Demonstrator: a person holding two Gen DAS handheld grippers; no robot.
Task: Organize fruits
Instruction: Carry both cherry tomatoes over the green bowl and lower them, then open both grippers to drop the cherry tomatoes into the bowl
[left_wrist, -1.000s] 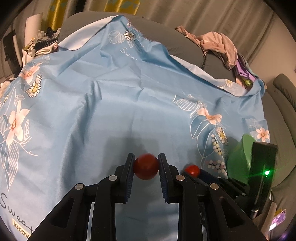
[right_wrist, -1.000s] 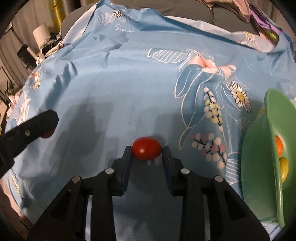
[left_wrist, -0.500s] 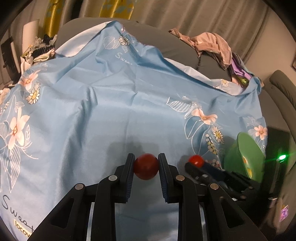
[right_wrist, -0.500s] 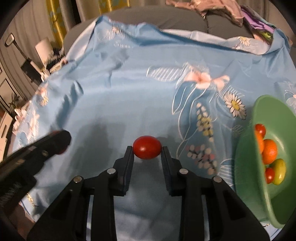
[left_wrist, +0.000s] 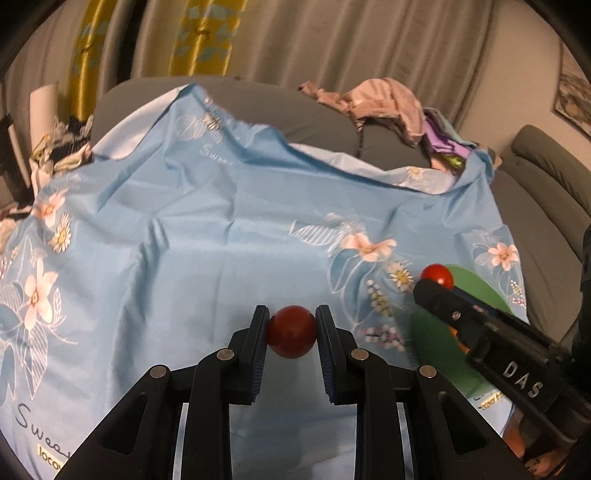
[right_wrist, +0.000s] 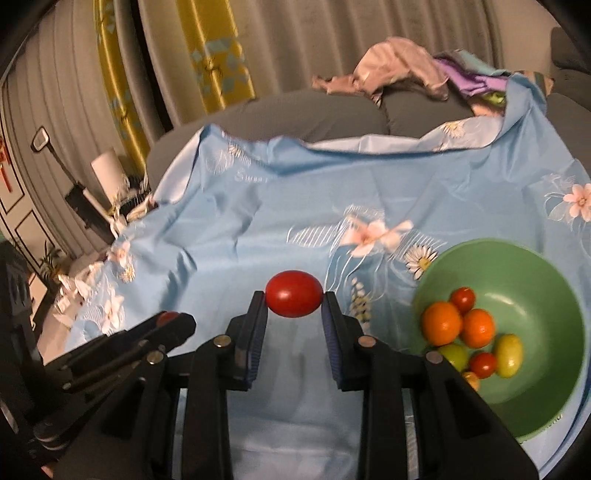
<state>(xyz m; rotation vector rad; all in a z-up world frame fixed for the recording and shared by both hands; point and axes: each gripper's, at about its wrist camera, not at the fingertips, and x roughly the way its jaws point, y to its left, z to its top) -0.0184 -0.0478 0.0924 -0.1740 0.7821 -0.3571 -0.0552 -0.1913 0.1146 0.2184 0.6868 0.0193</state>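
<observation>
While both grippers hang above the blue floral cloth (left_wrist: 207, 236), the left gripper (left_wrist: 291, 332) has its jaws clamped on a dark red tomato (left_wrist: 291, 331), and the right gripper (right_wrist: 294, 300) has its jaws clamped on a brighter oval tomato (right_wrist: 294, 298). Right of the oval tomato, a green bowl (right_wrist: 532, 266) sits on the cloth and holds two oranges (right_wrist: 442, 322), small red tomatoes (right_wrist: 463, 300) and yellow-green fruit (right_wrist: 509, 355). Grey curtains (left_wrist: 332, 40) hang behind.

Bowl (right_wrist: 546, 280) on cloth (right_wrist: 258, 229), right of tongs (right_wrist: 294, 301); fruits (right_wrist: 469, 328) inside bowl.
</observation>
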